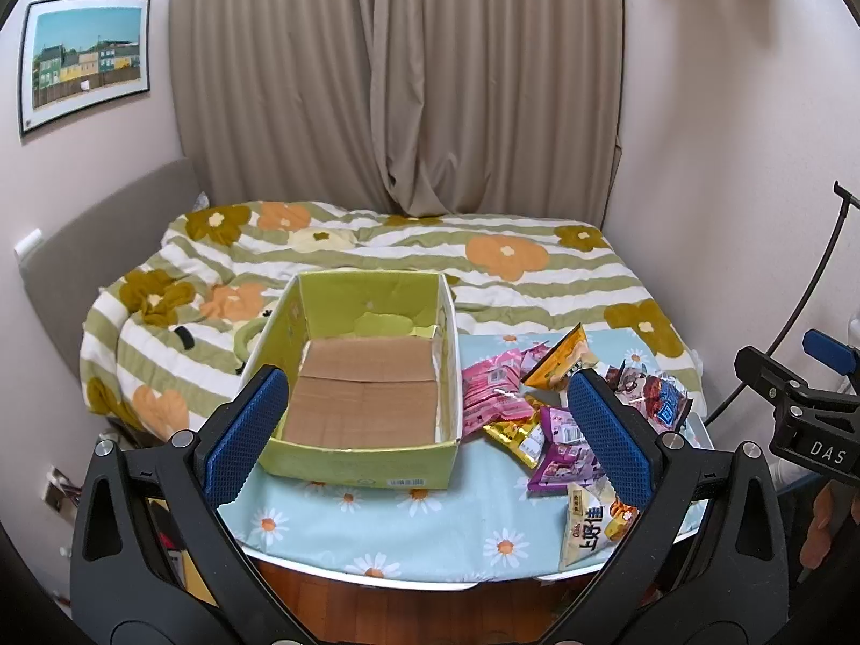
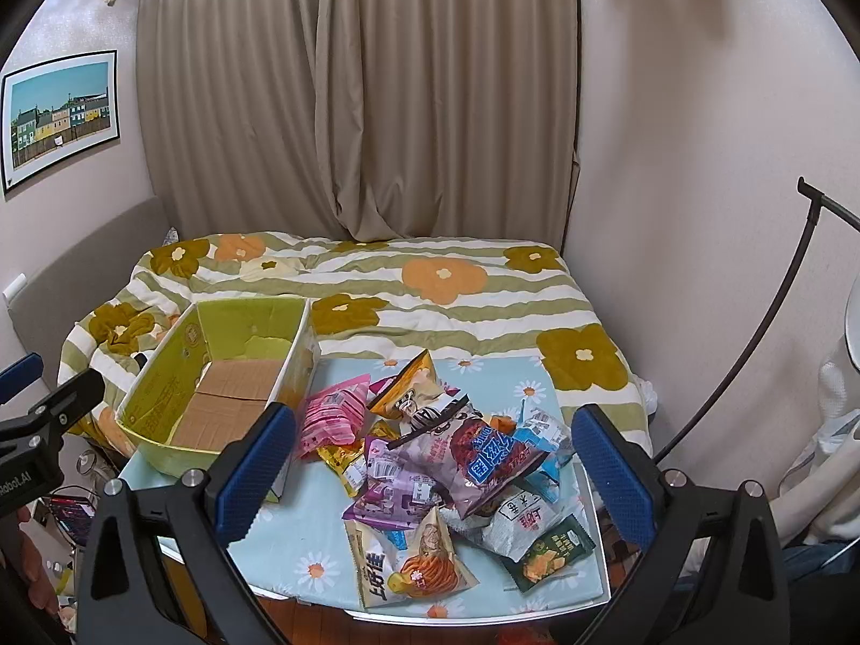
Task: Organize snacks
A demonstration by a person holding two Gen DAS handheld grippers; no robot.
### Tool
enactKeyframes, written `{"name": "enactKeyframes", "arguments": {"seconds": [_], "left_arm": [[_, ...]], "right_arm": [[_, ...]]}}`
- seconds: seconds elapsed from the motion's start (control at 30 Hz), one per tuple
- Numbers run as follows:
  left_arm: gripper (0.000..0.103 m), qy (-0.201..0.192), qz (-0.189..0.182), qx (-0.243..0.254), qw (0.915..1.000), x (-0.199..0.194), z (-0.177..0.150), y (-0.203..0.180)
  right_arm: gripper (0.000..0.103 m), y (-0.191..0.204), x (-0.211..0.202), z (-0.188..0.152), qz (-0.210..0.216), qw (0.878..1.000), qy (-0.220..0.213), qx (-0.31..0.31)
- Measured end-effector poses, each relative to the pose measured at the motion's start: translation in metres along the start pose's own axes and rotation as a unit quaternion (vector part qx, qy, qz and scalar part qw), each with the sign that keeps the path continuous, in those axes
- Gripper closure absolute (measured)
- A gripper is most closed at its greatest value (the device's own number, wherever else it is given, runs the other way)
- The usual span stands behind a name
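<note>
Snack packets (image 2: 441, 457) of crinkled foil, pink, purple, gold and white, are lying heaped on the daisy-print blue tablecloth (image 2: 322, 537) beside an empty green cardboard box (image 1: 371, 376). Left gripper (image 1: 424, 435) and right gripper (image 2: 430, 462) are hovering above, fingers spread wide, holding nothing.

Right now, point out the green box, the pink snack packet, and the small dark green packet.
green box (image 1: 355, 470), left wrist view, front wall
pink snack packet (image 2: 330, 419), right wrist view, middle
dark green packet (image 2: 548, 553), right wrist view, front face
</note>
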State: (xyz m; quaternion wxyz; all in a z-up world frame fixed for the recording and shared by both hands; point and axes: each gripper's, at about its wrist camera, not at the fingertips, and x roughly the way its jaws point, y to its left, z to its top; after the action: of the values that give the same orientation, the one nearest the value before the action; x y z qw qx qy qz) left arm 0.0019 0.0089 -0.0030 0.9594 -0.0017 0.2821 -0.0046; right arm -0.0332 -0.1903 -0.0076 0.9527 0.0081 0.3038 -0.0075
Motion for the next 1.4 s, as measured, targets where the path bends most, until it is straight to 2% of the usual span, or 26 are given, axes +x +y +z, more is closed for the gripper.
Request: {"name": "enactKeyframes", "arguments": {"seconds": [1.4], "left_arm": [[0.000,0.004,-0.003,0.002,1.0000,-0.0015,-0.0085,-0.0029]], "right_arm": [[0.001,0.0035,-0.0086,-0.0039,0.008,1.000,-0.002,0.004]]}}
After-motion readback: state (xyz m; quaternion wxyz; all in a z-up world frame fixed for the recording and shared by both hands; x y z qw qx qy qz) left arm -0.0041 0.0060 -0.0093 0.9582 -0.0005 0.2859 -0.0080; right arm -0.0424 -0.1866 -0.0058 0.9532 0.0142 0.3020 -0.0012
